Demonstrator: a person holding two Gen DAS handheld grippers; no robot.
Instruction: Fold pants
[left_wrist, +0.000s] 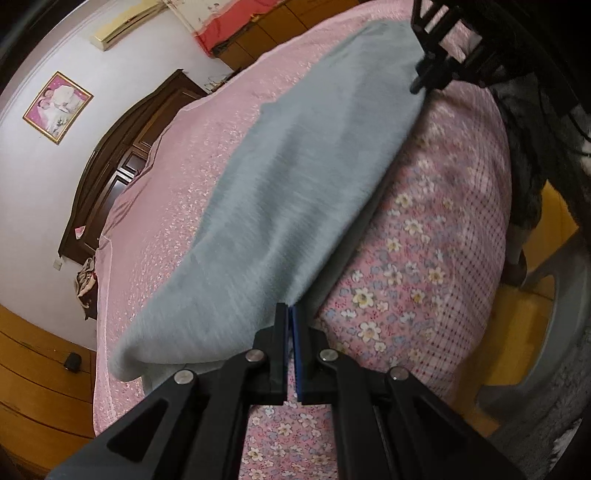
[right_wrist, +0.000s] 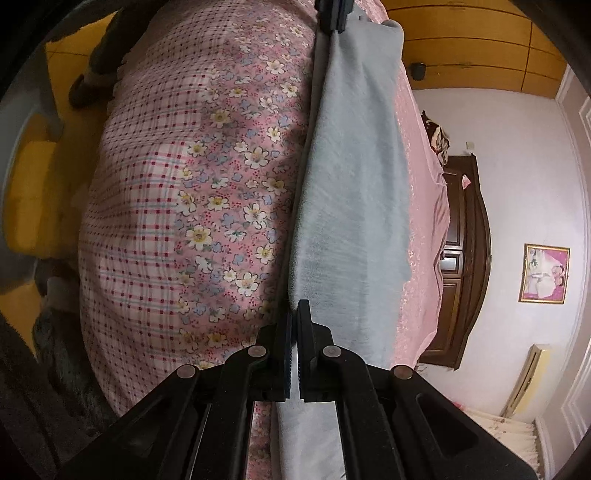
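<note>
**Pants held taut along one edge, mid-fold**

Left wrist view: left tongs (left_wrist: 290, 314) sit at 6 o'clock, jaws nearly touching, pinched on the near edge of the pants (left_wrist: 295, 177). The gray cloth runs from there up toward 1 o'clock, where the right tongs (left_wrist: 430, 79) clamp the far end of the same edge. Right wrist view shows the mirror: right tongs (right_wrist: 295, 314) at 6 o'clock w/ jaws pressed together on the fabric, the pants (right_wrist: 351, 192) stretching up to the left tongs (right_wrist: 334, 18) at 12 o'clock.

Why held so, prob.: gripping both ends of one long edge keeps it straight & lifted, so the panel can be carried over w/o bunching. The rest of the garment drapes down onto the bed (left_wrist: 192, 177), toward 9 o'clock in the left view. Looks like a lengthwise fold underway; can't tell how many layers each grip has.

Materials: pants are soft, fuzzy, fleece-like, pale gray-blue, w/ a rounded folded corner at 7 o'clock in the left view. Bed cover is pink w/ a shiny speckled weave. Beside it, under the lifted edge, lies a floral quilt (left_wrist: 424, 229): cotton-looking, flowers plus red check, puffy & domed.
</note>
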